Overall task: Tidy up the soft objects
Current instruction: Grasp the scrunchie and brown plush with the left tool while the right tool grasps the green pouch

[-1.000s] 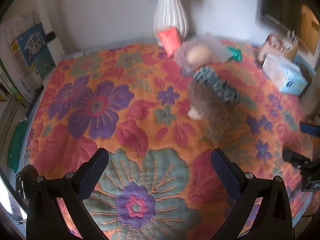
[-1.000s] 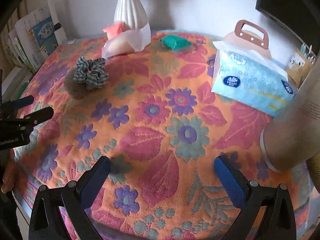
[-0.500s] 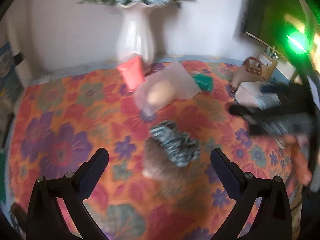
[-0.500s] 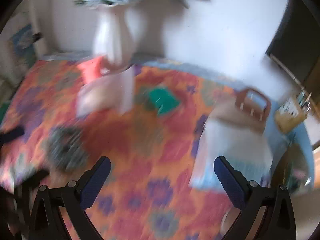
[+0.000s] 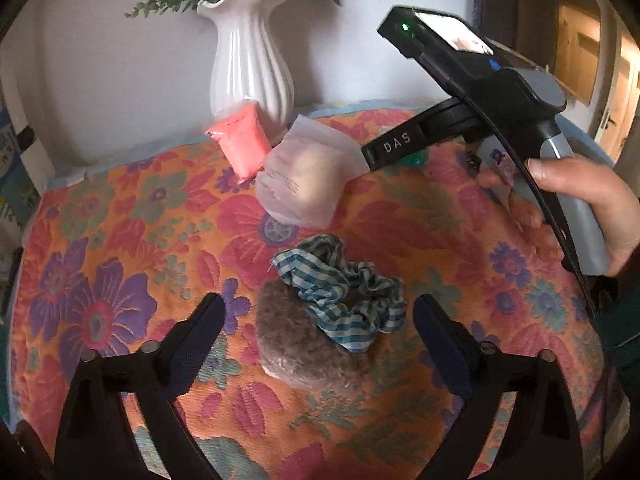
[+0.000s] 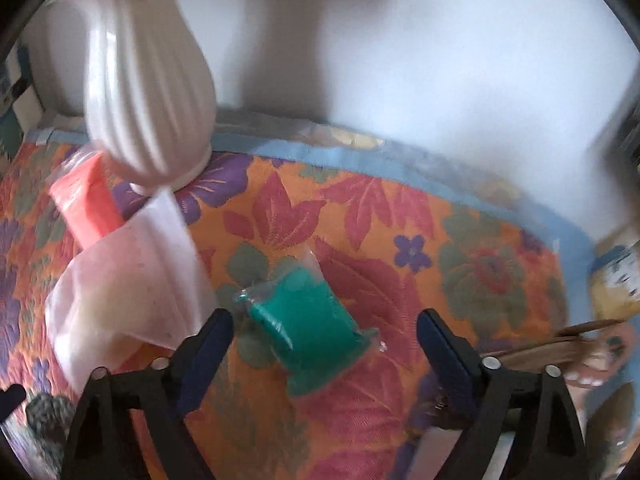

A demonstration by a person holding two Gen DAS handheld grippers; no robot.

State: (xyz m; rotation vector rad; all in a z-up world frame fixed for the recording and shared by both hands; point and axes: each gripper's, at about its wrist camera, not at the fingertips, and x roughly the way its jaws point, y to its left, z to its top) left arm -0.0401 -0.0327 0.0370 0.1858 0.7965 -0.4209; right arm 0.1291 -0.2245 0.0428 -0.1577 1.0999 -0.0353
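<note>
In the left wrist view my left gripper (image 5: 316, 330) is open, its jaws either side of a blue checked scrunchie (image 5: 344, 292) lying on a brown fluffy pad (image 5: 296, 344). Beyond them lie a beige soft item in a clear bag (image 5: 308, 176) and a pink bagged block (image 5: 242, 140). In the right wrist view my right gripper (image 6: 324, 340) is open, just above a teal soft block in clear wrap (image 6: 308, 328). The beige bag (image 6: 124, 292) and pink block (image 6: 86, 204) lie to its left. The right gripper's body (image 5: 500, 92) reaches over the table's far right.
A white ribbed vase (image 5: 250, 60) with blue flowers stands at the back by the wall, also in the right wrist view (image 6: 140, 80). The floral tablecloth (image 5: 120, 240) covers the table. A brown handled item (image 6: 560, 348) lies at the right.
Both grippers have moved forward over the table. The left has come close to the scrunchie and pad; the right has advanced to the teal block near the vase.
</note>
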